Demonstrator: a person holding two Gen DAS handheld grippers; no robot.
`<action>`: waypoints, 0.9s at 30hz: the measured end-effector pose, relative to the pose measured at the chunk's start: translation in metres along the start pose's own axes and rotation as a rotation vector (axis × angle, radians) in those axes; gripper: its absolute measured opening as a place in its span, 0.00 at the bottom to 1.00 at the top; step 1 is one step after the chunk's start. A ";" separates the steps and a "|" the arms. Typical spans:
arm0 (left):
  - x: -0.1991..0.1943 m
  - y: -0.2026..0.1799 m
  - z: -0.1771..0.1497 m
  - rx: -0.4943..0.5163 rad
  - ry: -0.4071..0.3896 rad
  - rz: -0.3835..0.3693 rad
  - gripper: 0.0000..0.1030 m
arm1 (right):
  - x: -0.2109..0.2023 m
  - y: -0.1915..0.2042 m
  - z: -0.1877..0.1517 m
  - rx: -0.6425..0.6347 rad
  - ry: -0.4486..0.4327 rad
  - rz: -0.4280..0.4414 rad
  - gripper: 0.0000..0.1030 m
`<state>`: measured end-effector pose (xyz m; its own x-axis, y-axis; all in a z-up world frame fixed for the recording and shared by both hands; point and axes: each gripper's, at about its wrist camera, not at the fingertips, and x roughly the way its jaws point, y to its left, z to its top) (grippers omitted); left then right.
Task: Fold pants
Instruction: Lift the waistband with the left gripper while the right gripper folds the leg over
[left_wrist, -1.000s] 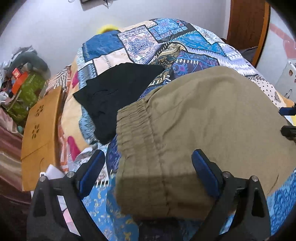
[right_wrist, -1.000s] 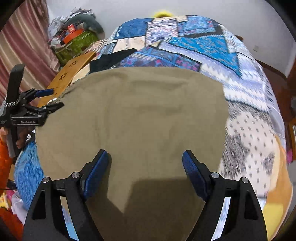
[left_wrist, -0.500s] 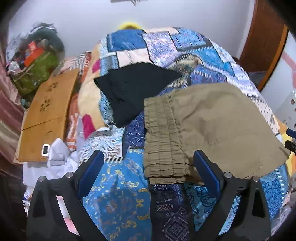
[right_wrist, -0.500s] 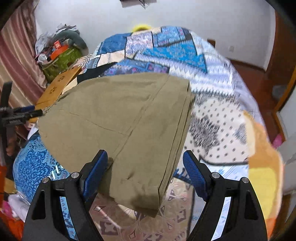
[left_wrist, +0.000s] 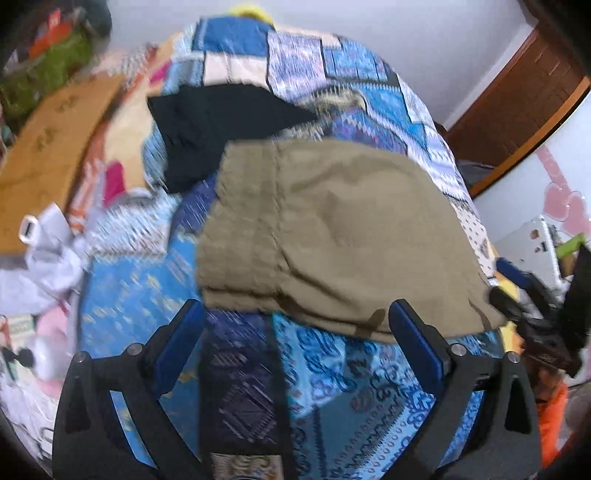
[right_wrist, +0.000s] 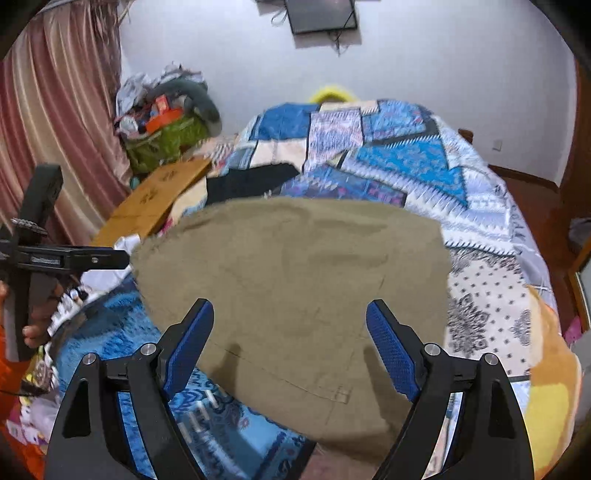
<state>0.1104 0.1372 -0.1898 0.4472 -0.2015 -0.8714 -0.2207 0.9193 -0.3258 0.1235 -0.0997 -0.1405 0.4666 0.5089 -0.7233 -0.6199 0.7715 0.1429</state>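
Note:
Olive-khaki pants (left_wrist: 332, 229) lie folded in a compact stack on the patterned blue bedspread (left_wrist: 332, 387). Their gathered waistband is at the stack's left end in the left wrist view. They also fill the middle of the right wrist view (right_wrist: 295, 280). My left gripper (left_wrist: 295, 321) is open and empty, just short of the stack's near edge. My right gripper (right_wrist: 290, 325) is open and empty above the stack's near part. The left gripper also shows at the left edge of the right wrist view (right_wrist: 125, 258).
A black garment (left_wrist: 221, 125) lies on the bed behind the pants. A wooden board (left_wrist: 48, 147) sits to the left of the bed. A green basket of clutter (right_wrist: 166, 136) stands by the curtain. A wooden door (left_wrist: 517, 99) is at the right.
Both grippers have drawn back from the folded pants and stay open. The views swing and blur. The pants lie where they were.

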 end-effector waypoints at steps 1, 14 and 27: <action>0.003 0.002 -0.002 -0.021 0.020 -0.026 0.98 | 0.006 -0.002 -0.003 0.005 0.022 -0.004 0.80; 0.049 0.034 0.025 -0.310 0.148 -0.286 0.99 | 0.014 -0.011 -0.022 0.053 0.061 0.047 0.81; 0.002 0.022 0.032 -0.168 -0.170 0.070 0.35 | 0.005 -0.011 -0.026 0.067 0.036 0.062 0.80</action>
<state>0.1338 0.1676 -0.1868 0.5617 -0.0661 -0.8247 -0.3916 0.8568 -0.3354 0.1163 -0.1155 -0.1627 0.4046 0.5433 -0.7356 -0.6030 0.7632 0.2321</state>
